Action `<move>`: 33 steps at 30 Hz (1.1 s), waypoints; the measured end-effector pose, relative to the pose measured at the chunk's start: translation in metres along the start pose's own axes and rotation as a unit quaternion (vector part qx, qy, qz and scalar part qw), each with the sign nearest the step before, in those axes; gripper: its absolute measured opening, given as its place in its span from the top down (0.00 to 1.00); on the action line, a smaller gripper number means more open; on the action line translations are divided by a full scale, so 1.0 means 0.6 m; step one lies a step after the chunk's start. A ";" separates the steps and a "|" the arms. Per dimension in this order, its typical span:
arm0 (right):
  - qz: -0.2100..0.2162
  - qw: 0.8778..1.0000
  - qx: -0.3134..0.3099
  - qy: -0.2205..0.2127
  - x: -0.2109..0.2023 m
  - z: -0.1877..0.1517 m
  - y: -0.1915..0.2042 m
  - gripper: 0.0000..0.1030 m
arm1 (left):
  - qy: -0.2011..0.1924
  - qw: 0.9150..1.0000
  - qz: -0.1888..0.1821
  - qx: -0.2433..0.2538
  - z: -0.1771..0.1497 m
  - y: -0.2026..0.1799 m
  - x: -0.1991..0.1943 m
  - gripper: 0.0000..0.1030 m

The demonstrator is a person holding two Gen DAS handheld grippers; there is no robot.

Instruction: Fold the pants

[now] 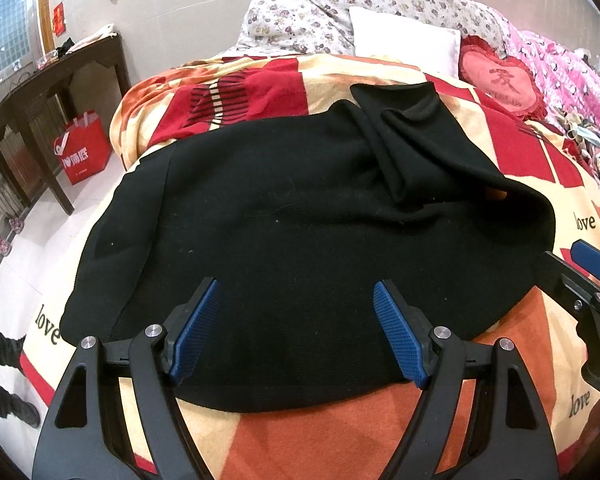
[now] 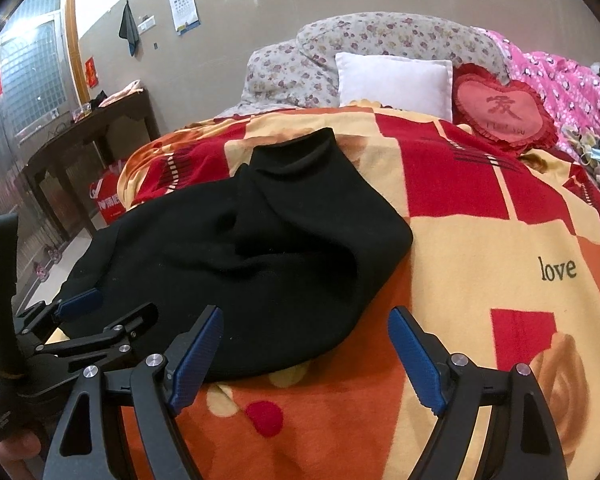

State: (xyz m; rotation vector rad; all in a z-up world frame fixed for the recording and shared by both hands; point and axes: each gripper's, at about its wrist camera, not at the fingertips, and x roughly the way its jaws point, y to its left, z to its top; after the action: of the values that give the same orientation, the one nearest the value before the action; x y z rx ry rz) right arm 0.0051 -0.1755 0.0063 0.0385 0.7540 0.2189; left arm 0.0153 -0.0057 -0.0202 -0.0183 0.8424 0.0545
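While both grippers hang empty, the black pants (image 1: pixel 300 232) lie in a loose heap on the blanket (image 2: pixel 480 280) — fold barely begun, by my read.

Left gripper (image 1: pixel 298 332): jaws wide, over the near hem of the pants, gripping nothing. Right gripper (image 2: pixel 306 354): jaws wide, at the right-hand edge of the cloth, mostly over bare blanket. The far end is bunched and twisted, one flap turned up toward the white pillow (image 2: pixel 394 80) (waist or leg end, cannot tell). Left to do: flatten, align the legs, make the folds. The near half looks fairly smooth, so the far bunch needs sorting first.
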 end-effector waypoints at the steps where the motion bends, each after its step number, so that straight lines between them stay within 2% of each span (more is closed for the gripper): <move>1: 0.000 1.000 0.000 0.001 0.001 0.000 0.000 0.20 | 0.001 1.000 0.000 0.000 -0.001 0.001 0.000 0.23; 13: 0.000 1.000 0.000 0.007 0.018 0.010 -0.002 0.20 | 0.004 1.000 -0.008 -0.022 0.002 0.031 -0.004 0.23; 23: -0.014 1.000 -0.015 0.019 0.082 0.070 -0.007 0.22 | 0.019 0.999 0.005 -0.034 0.006 0.059 0.010 0.23; 26: -0.025 0.999 -0.037 0.027 0.107 0.090 -0.002 0.22 | 0.022 0.999 0.005 -0.032 0.004 0.068 0.009 0.23; 29: -0.053 0.996 -0.061 0.023 0.124 0.112 -0.006 0.29 | 0.021 0.999 0.007 -0.035 0.000 0.088 -0.001 0.23; 33: -0.052 0.998 -0.029 0.014 0.134 0.152 -0.050 0.29 | 0.014 0.999 0.003 -0.051 -0.003 0.136 -0.021 0.23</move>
State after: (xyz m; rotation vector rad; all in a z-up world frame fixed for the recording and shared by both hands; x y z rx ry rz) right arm 0.1297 -0.1837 0.0152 -0.0588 0.7745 0.1429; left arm 0.0011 0.0753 -0.0115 -0.1124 0.8674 0.1029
